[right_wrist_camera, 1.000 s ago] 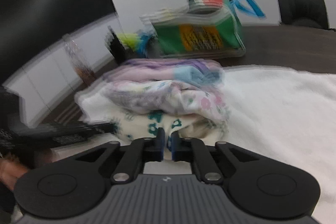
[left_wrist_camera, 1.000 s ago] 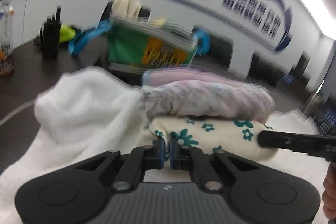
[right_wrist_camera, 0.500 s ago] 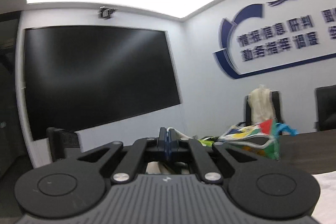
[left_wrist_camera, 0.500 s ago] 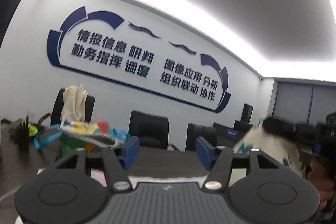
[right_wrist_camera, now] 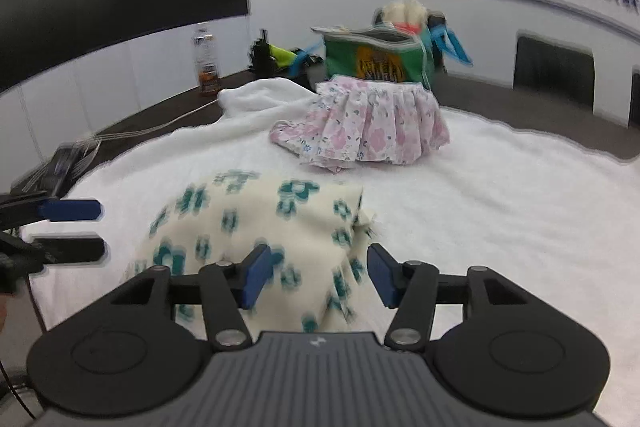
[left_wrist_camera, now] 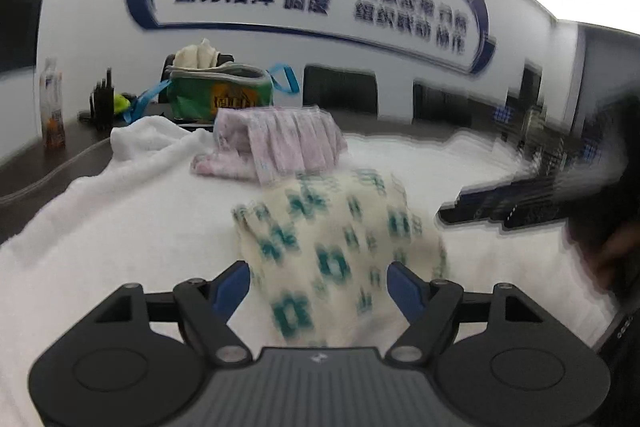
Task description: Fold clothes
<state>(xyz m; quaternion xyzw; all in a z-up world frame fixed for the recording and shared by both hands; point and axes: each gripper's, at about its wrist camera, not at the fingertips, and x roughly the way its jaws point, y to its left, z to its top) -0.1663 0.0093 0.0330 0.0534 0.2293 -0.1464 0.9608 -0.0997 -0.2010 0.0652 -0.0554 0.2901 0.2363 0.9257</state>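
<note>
Your left tool [left_wrist_camera: 318, 285] has its jaws apart and opening wider. The cream cloth [left_wrist_camera: 340, 247] with green flowers lies between them, but the pads do not press on it. Your right tool [right_wrist_camera: 316, 277] is the same: jaws apart, opening, cloth [right_wrist_camera: 256, 227] between them, no squeeze. So neither tool holds anything right now.

The cloth lies in a loose heap on the white towel [left_wrist_camera: 140, 219] that covers the desk [left_wrist_camera: 36, 167]. It is close in front of you. Farther back on the towel sits the pink skirt [right_wrist_camera: 368, 123], well apart from the cloth. Behind the skirt stands a green bag [right_wrist_camera: 372, 55], with a bottle [right_wrist_camera: 206, 61] off to the side.

It looks like you are just starting to lay this cloth out for folding. The pictures are blurry, so slow your hands down first.

To do this step well:
- Look for two corners or one clear edge of the cloth. In the heap they are hard to see, so lift a little and let it hang to find them.
- Pinch only one layer with each tool, near the edge.
- Pull your hands apart gently until the cloth is flat, then lay it down smooth on the towel.
- Take care not to pinch the towel under it, since it is soft and right below.
- Keep clear of the skirt so you do not mess it up.
</note>
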